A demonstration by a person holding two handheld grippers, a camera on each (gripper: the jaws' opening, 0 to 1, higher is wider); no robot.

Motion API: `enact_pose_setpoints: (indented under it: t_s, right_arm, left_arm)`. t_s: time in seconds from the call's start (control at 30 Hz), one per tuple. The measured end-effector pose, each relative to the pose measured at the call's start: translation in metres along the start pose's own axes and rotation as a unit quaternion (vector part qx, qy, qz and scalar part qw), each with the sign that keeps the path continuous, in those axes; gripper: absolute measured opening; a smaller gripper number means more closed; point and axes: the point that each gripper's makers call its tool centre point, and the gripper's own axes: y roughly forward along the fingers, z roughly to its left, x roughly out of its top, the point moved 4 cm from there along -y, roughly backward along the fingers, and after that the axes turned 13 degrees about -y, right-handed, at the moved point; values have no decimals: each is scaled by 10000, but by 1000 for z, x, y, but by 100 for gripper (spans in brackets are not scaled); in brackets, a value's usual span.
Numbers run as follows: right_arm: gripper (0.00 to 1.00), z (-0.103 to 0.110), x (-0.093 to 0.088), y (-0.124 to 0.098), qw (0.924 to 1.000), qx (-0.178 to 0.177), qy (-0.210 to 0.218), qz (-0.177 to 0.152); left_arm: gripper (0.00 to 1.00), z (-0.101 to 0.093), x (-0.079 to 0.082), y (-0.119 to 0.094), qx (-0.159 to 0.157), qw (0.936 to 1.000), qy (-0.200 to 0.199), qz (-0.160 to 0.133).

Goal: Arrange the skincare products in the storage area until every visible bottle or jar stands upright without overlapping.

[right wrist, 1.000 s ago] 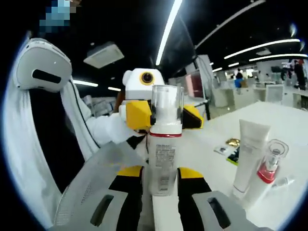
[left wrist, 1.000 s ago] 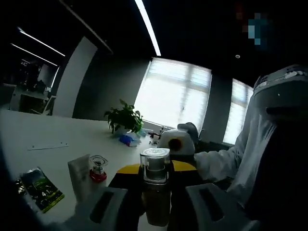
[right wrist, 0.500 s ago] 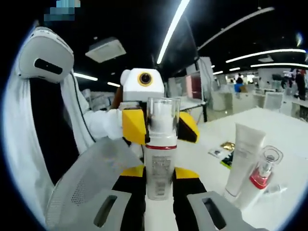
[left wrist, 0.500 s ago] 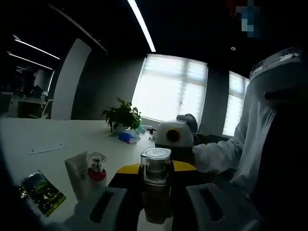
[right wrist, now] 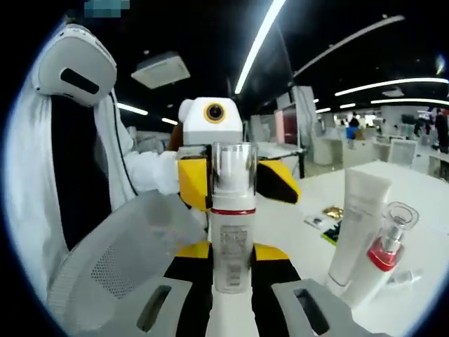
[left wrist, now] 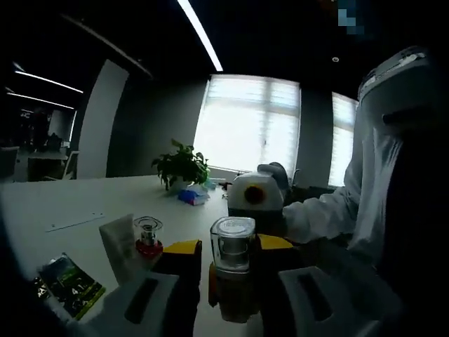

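White bench (right wrist: 421, 182) carries the tube (right wrist: 356, 225) and red-collared bottle (right wrist: 382, 263) upright at its right side, so lower your clear-capped pump bottle (right wrist: 231, 225), clamped from both sides by left tongs (left wrist: 235, 305) and right tongs (right wrist: 231, 281), plumb beside them without overlap. Sachets (left wrist: 66, 284) lie near the bench's left edge; a plant (left wrist: 181, 167) stands by bright windows (left wrist: 249, 123).

Two low fisheye views just above the white worktop (left wrist: 77, 203), facing each other across a clear-capped pump bottle (right wrist: 232, 214) held very close between them. Left view toward bright windows; right view toward an open office. Shared: bottle, white tube (right wrist: 356, 214), red-collared bottle (right wrist: 384, 251).
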Motion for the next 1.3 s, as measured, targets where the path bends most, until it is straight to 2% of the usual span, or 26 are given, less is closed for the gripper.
enact_pose_setpoints:
  t_s: [0.1, 0.23, 0.37, 0.5, 0.73, 0.83, 1.1, 1.3]
  right_arm:
    - [11, -4, -4, 2, 10000, 15, 10, 1]
    - [11, -7, -11, -1, 10000, 11, 14, 49]
    - [11, -8, -19, 0, 9999, 74, -54, 103]
    - [11, -11, -27, 2, 9997, 101, -116, 163]
    - [12, -19, -42, 5, 9994, 96, -242, 217]
    - [12, -25, -51, 10, 9991, 1, -341, 268]
    - [12, -38, -76, 22, 9968, -138, -632, 474]
    - [13, -47, -88, 24, 9974, -166, -475, 521]
  left_arm:
    - [24, 2, -2, -1, 22, 10000, -25, 39]
    - [22, 7, 1, -6, -9, 9999, -106, -78]
    - [20, 10, -4, -6, -4, 10000, 26, 66]
    - [17, 11, -5, -5, -73, 9999, -58, 50]
    - [16, 24, -15, 2, -57, 9994, 113, 327]
    - [16, 34, -23, 5, -16, 9980, 427, 457]
    - [16, 56, -41, 12, 85, 9936, 780, 814]
    - [16, 68, -48, 18, 156, 9931, 733, 897]
